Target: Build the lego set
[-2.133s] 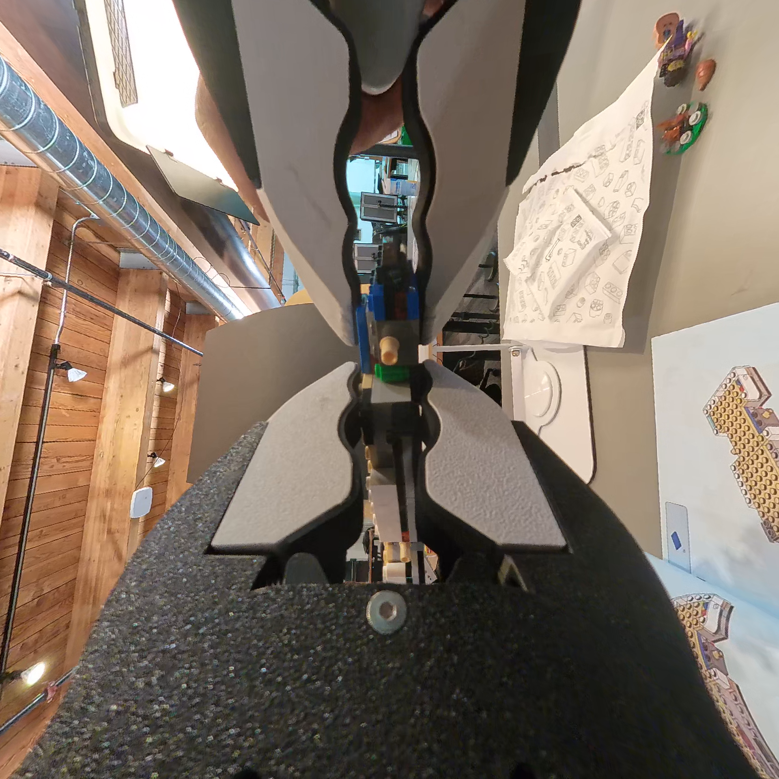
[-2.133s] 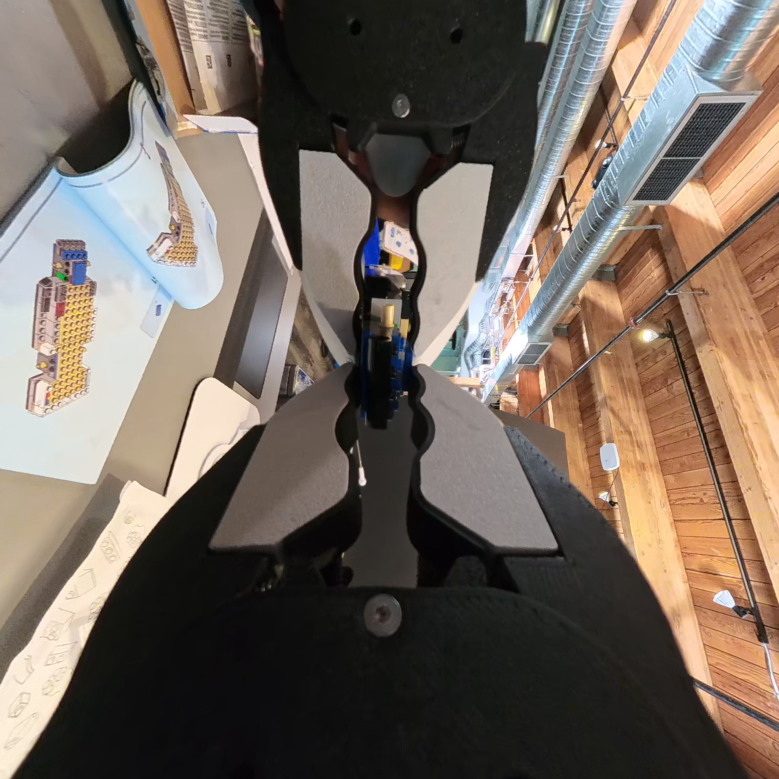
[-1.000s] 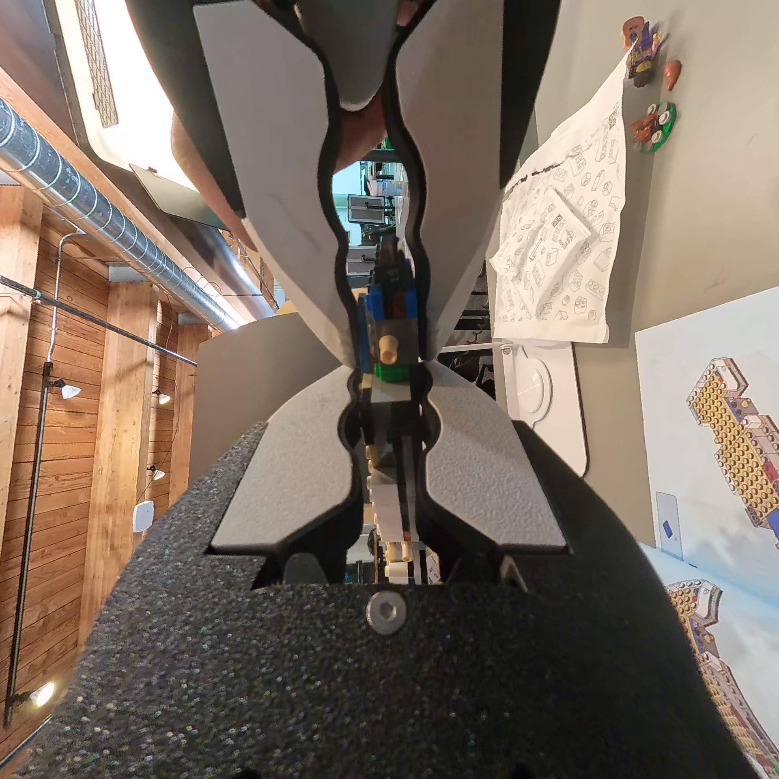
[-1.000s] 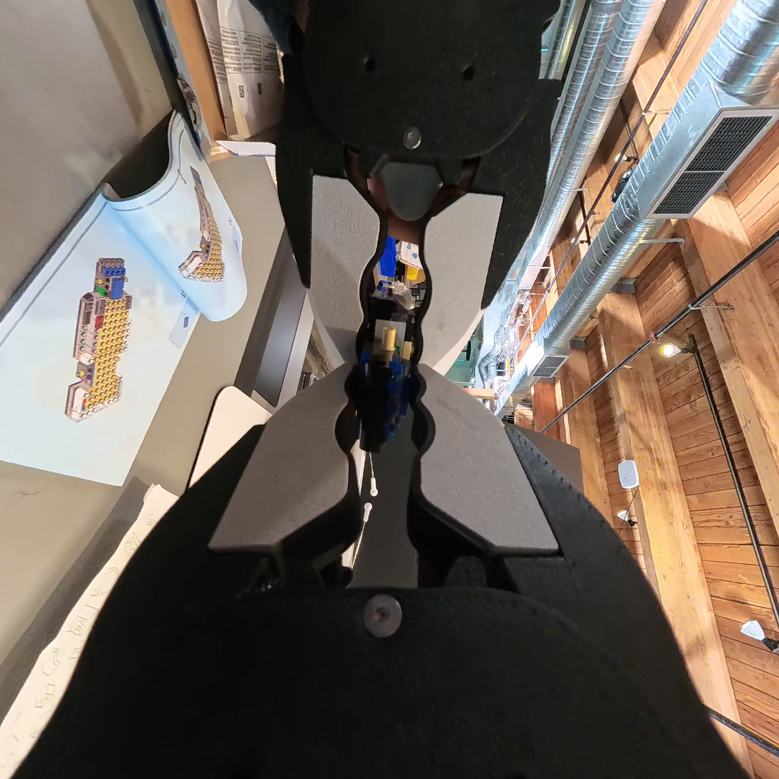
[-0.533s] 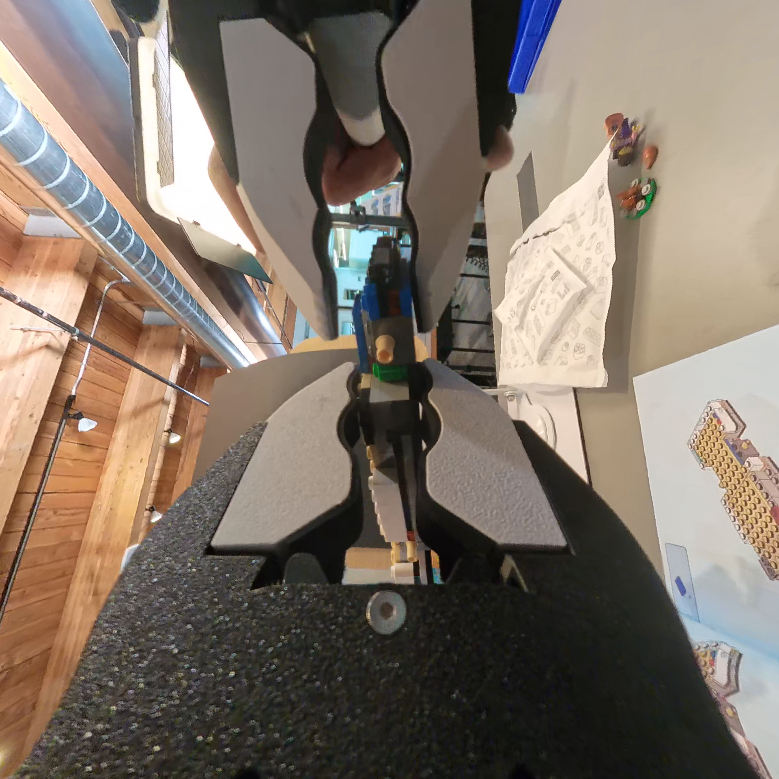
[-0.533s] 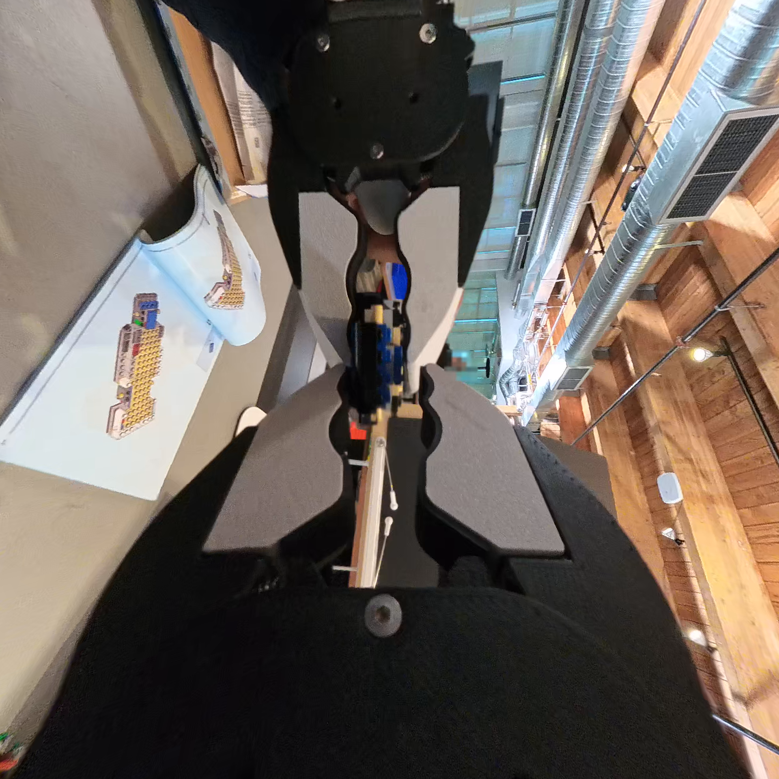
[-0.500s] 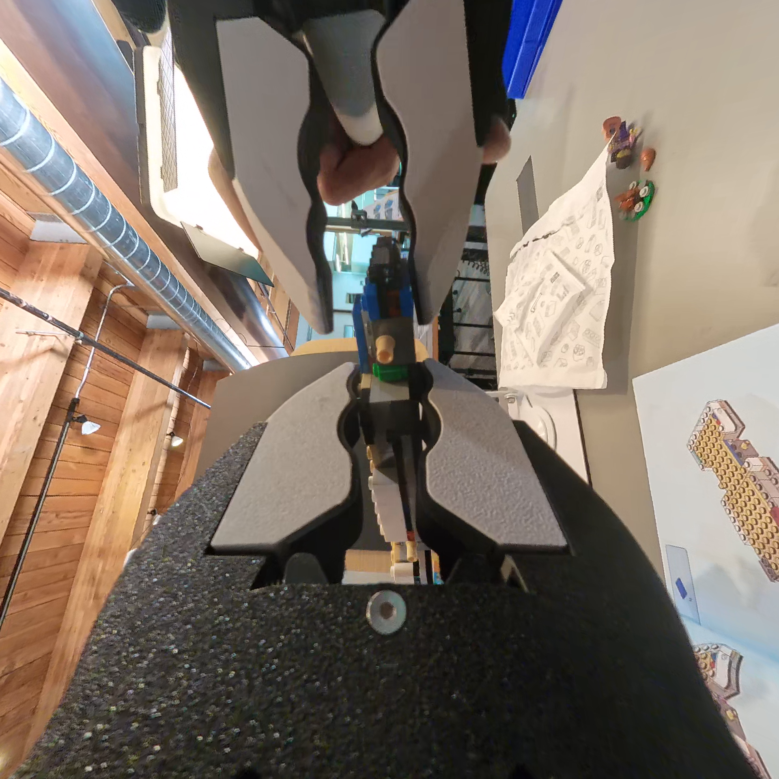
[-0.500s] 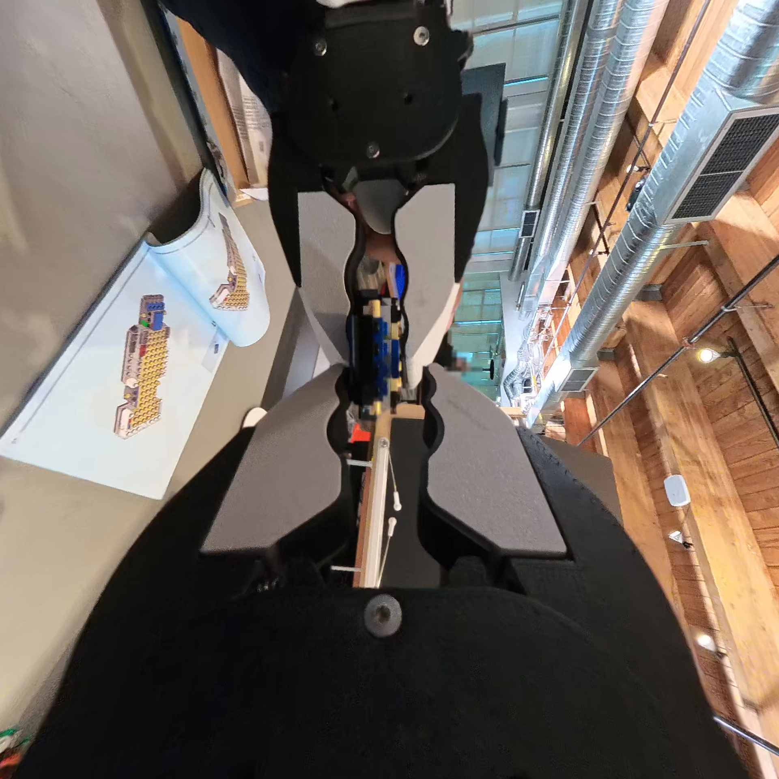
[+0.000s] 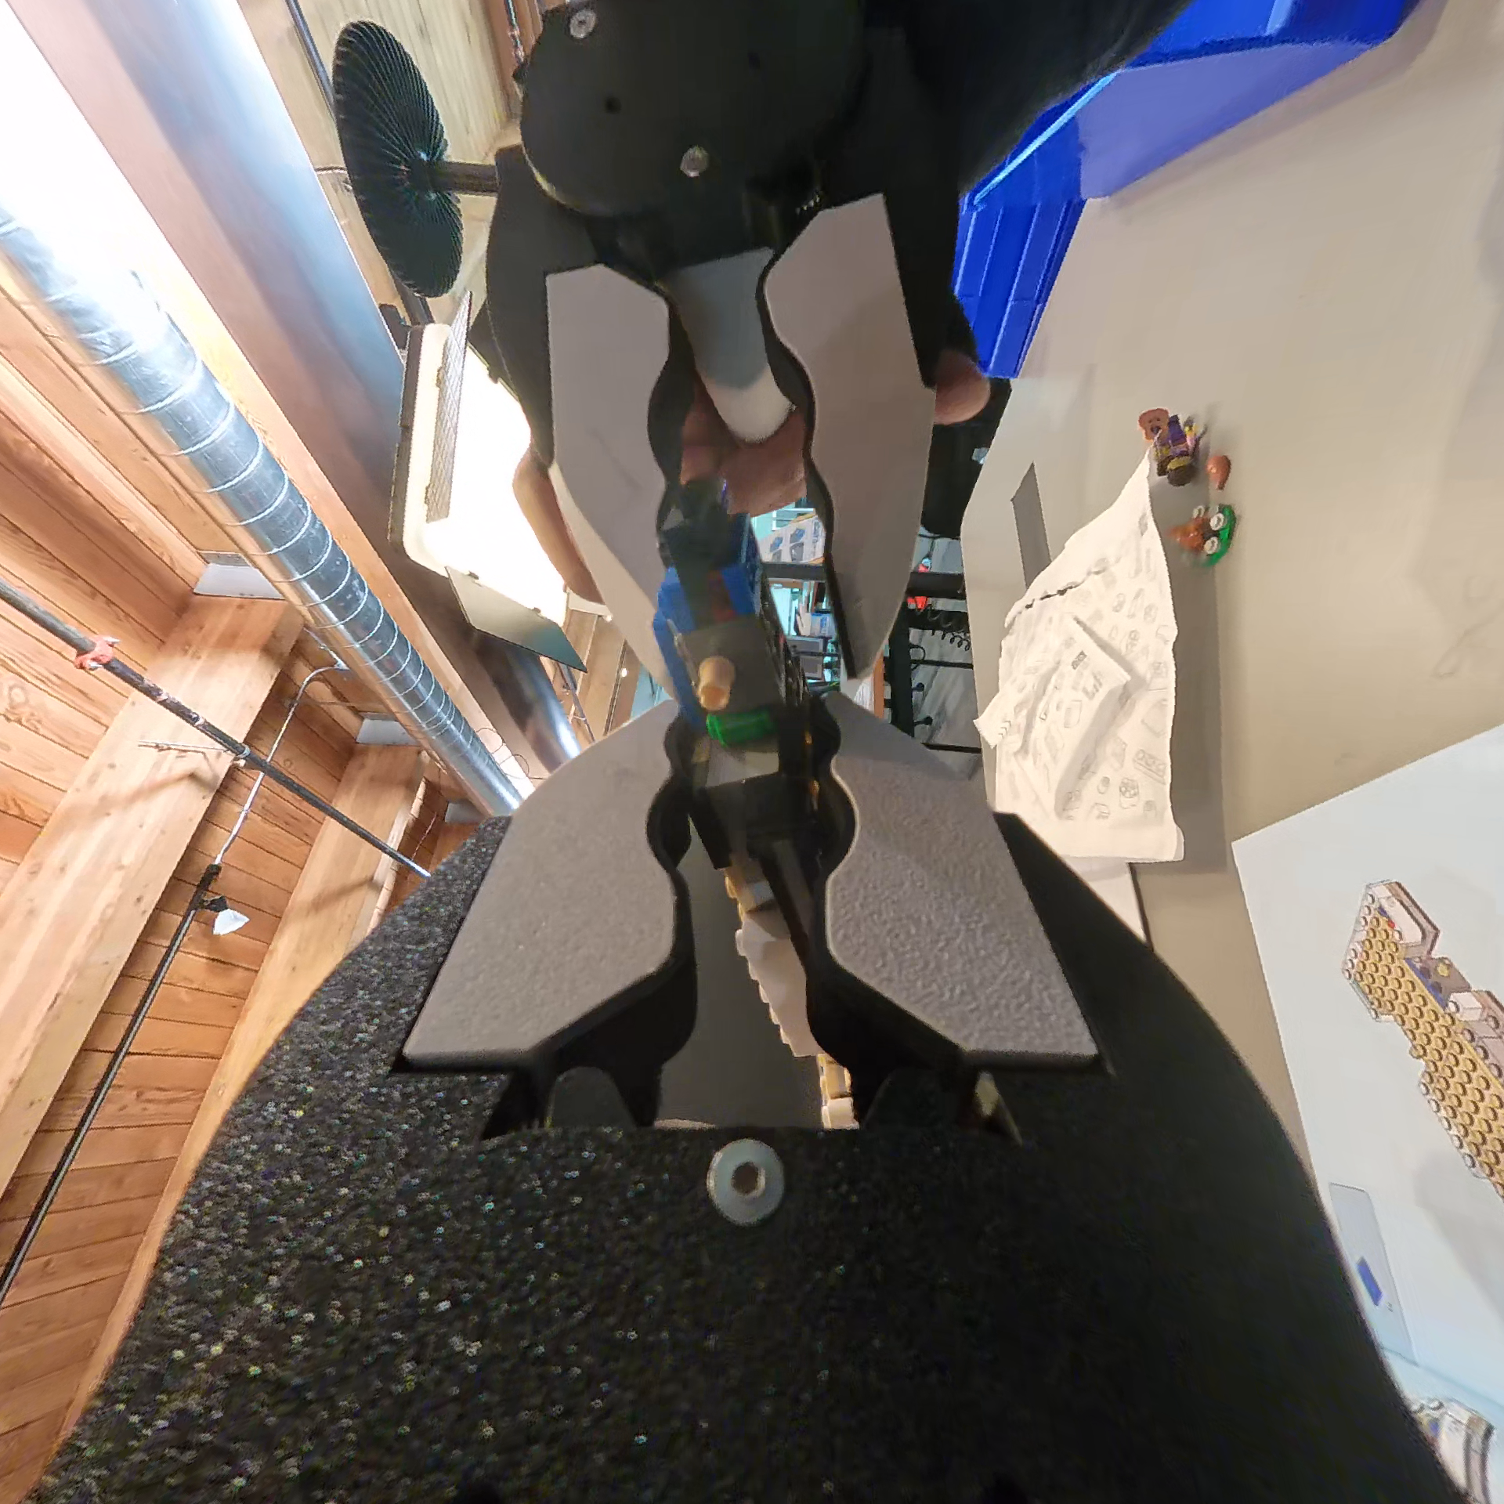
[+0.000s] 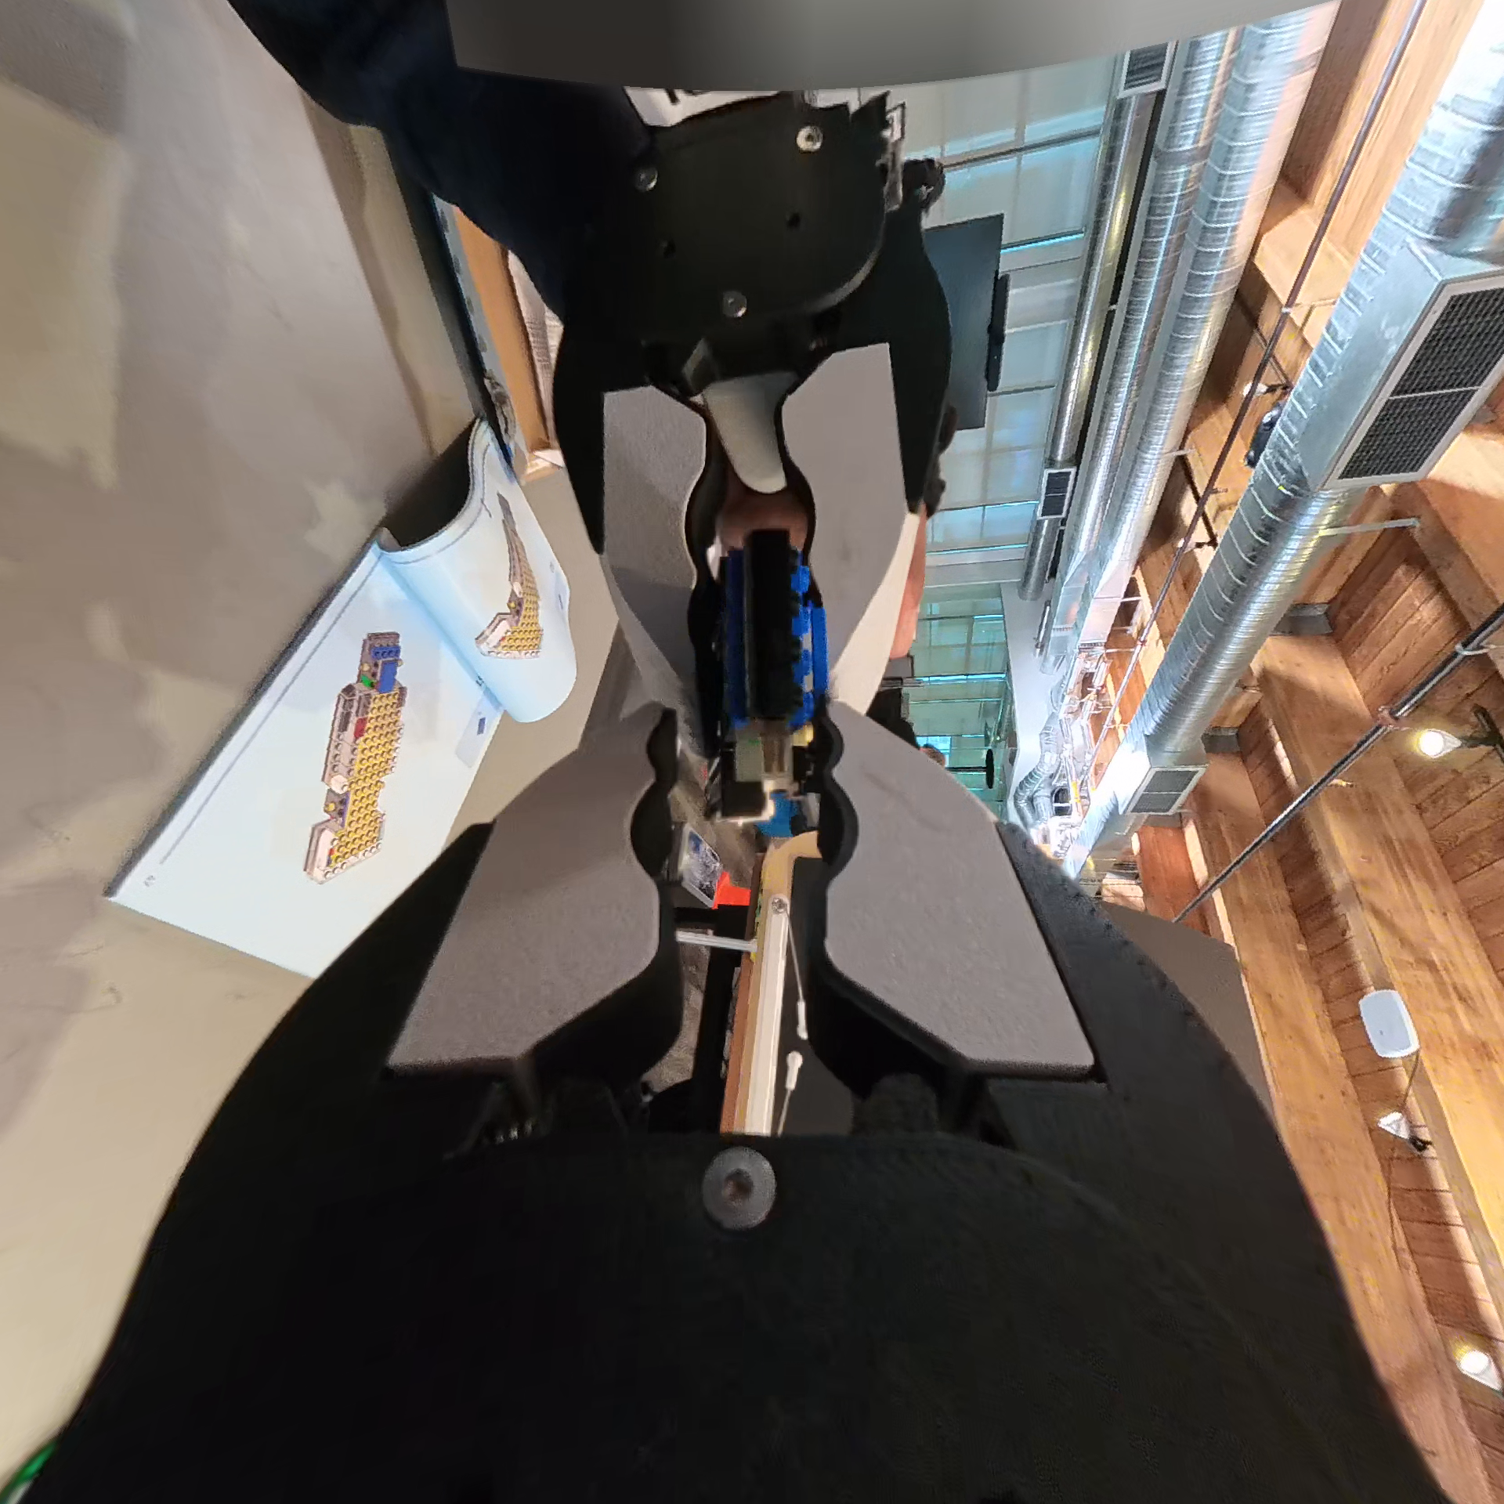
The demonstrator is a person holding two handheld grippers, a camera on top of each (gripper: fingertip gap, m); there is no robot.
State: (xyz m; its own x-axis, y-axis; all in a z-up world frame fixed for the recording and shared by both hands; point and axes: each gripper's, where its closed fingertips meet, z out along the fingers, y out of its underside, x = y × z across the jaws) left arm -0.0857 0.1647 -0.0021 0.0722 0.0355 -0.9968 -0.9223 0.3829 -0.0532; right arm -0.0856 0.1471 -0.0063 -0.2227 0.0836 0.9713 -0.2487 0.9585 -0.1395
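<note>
While the grey table (image 9: 1302,366) and the open instruction booklet (image 10: 268,773) lie off to one side, the two grippers meet nose to nose in the air. The left gripper (image 9: 749,720) clamps one end of a long toy-brick model (image 9: 716,602), blue, black and grey. Its long axis runs straight ahead into the right gripper (image 10: 747,732), whose fingers straddle the other end with daylight on one side, so they are not pinching it.
</note>
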